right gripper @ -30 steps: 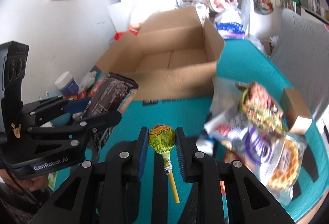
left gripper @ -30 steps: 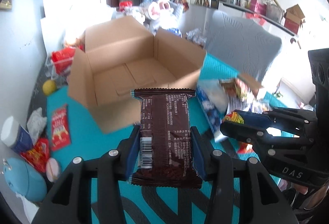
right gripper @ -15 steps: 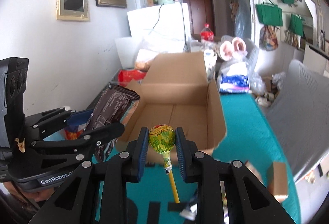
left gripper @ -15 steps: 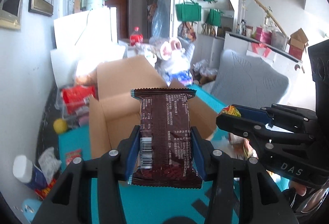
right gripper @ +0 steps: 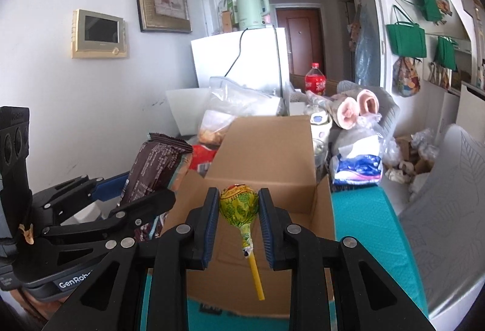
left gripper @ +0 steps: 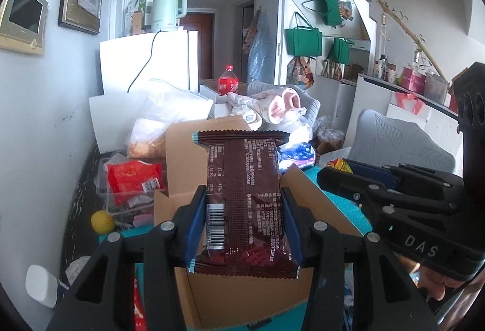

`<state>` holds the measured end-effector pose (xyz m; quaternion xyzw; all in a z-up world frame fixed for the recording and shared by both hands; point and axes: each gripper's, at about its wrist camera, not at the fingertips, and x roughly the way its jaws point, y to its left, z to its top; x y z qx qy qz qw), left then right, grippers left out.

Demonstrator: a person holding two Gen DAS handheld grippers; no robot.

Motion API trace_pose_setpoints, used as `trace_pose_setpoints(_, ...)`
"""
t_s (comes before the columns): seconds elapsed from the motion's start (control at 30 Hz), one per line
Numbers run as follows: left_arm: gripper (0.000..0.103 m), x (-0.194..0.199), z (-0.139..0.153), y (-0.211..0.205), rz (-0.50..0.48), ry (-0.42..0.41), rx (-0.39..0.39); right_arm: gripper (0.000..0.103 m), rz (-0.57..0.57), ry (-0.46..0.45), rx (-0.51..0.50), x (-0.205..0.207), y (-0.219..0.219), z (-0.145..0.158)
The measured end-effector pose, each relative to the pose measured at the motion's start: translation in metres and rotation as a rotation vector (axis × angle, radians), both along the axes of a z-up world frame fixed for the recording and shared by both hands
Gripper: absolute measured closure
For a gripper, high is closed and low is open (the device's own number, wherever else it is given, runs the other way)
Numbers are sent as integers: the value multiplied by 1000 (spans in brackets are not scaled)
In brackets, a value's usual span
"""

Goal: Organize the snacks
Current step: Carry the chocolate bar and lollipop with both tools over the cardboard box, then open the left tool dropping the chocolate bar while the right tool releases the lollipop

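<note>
Both hand-held grippers have risen toward the open brown cardboard box (now just ahead): the left hand-held gripper pinches a dark brown foil snack packet, the right hand-held gripper a round yellow-green wrapped lollipop.

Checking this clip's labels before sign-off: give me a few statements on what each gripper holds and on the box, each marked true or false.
1. The left gripper is shut on a brown snack packet. True.
2. The right gripper holds a red bottle. False: it grips a lollipop by its wrapped head, stick towards the camera.
3. The cardboard box has its flaps open. True.
4. The lollipop already lies inside the box. False: it sits between the right gripper's fingers.
</note>
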<state>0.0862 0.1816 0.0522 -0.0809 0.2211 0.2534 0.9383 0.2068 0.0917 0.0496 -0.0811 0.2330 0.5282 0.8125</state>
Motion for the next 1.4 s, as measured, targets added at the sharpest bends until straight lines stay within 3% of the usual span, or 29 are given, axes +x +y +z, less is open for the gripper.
trace_pose_setpoints(0.2,57,24,-1,21,53,-14,27,77,-38,27,1,29,25,-10)
trace_pose_setpoints(0.37,57,42,-19,38,82,34,35,77,-58,79,-25,50,40,-29)
trace_pose_setpoints(0.77,57,75,-71,64,80,180,-36,77,-68,135,-163,71,71,-76)
trace_pose_setpoints(1.17,57,88,-98,83,120,259,-92,77,-93,167,-257,81,82,-100)
trace_pose_setpoints(1.4,57,94,-101,80,135,307,-69,65,-114,185,-290,85,83,-108)
